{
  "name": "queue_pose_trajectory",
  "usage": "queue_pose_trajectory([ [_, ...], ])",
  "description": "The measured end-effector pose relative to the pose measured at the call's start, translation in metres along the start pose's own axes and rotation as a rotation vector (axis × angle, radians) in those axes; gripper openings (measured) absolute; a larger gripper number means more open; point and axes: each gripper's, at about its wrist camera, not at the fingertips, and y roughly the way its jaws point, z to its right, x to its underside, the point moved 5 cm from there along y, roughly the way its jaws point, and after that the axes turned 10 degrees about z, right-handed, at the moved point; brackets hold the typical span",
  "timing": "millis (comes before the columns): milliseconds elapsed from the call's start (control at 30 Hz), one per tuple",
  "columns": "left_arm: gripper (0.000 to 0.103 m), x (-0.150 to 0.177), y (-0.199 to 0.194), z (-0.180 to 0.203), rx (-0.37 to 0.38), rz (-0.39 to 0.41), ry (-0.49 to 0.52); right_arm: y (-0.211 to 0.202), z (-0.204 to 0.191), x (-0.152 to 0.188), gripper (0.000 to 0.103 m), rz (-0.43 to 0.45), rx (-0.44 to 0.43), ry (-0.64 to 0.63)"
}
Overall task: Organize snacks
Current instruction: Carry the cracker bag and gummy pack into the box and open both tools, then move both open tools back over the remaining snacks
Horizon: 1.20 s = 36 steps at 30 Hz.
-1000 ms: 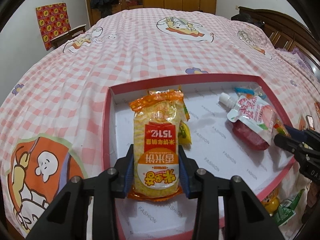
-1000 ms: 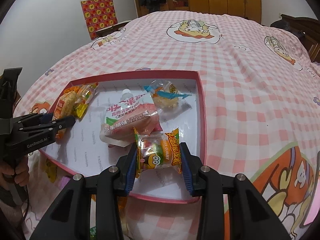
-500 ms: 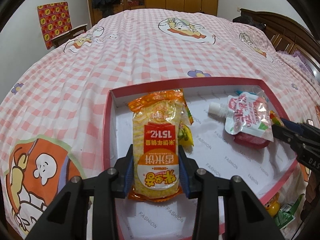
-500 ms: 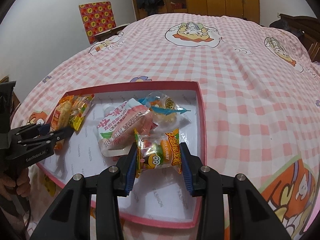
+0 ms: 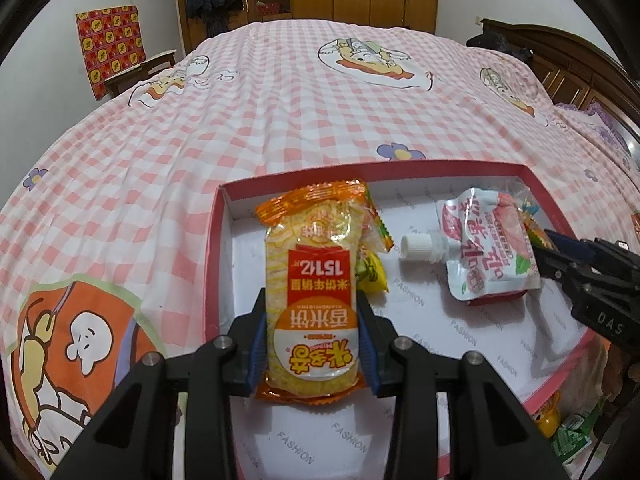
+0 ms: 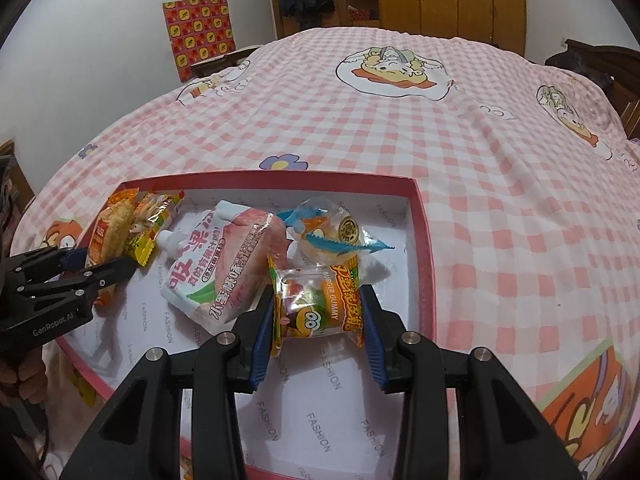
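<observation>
Snacks lie in the pink-rimmed box (image 5: 212,264) on the checked bedspread (image 5: 280,112). Through your left wrist camera, your left gripper (image 5: 312,344) is clamped on the orange rice cracker pack (image 5: 310,288), held over the box's left side. A small yellow packet (image 5: 372,276) lies just behind it on the white floor. Further right, the peach jelly pouch (image 5: 484,252) lies with its white cap pointing left, and your right gripper (image 5: 560,248) reaches in beside it.

Through your right wrist camera, your right gripper (image 6: 318,308) is closed on the burger gummy pack (image 6: 316,304), over the box (image 6: 424,248) near its right wall. The peach jelly pouch (image 6: 224,268) lies just left of it, a clear-wrapped sweet with blue ends (image 6: 336,236) just behind. Your left gripper (image 6: 96,268) holds the rice cracker pack (image 6: 112,232) at the far left.
</observation>
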Motion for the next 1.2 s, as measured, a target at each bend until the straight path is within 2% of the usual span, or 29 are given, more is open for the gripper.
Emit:
queue_pose_trajectory([
  [367,0.043,-0.001,0.0,0.002,0.005,0.008,0.003,0.005,-0.002,0.002,0.041,-0.012,0.017,-0.025],
  [567,0.057,-0.002,-0.007,0.005,0.043,0.001,-0.023,0.002,-0.005,0.003,0.057,-0.003,-0.004,-0.041],
  [700,0.06,-0.004,-0.02,0.005,0.033,0.022,-0.016,-0.007,-0.008,0.001,0.074,0.012,-0.016,-0.033],
  [1000,0.062,-0.003,-0.054,0.009,0.043,0.037,-0.061,-0.049,-0.013,-0.006,0.075,0.084,-0.054,-0.021],
  [1200,0.062,0.008,-0.075,0.011,0.037,0.03,-0.088,-0.076,-0.02,0.004,0.075,0.101,-0.086,-0.018],
])
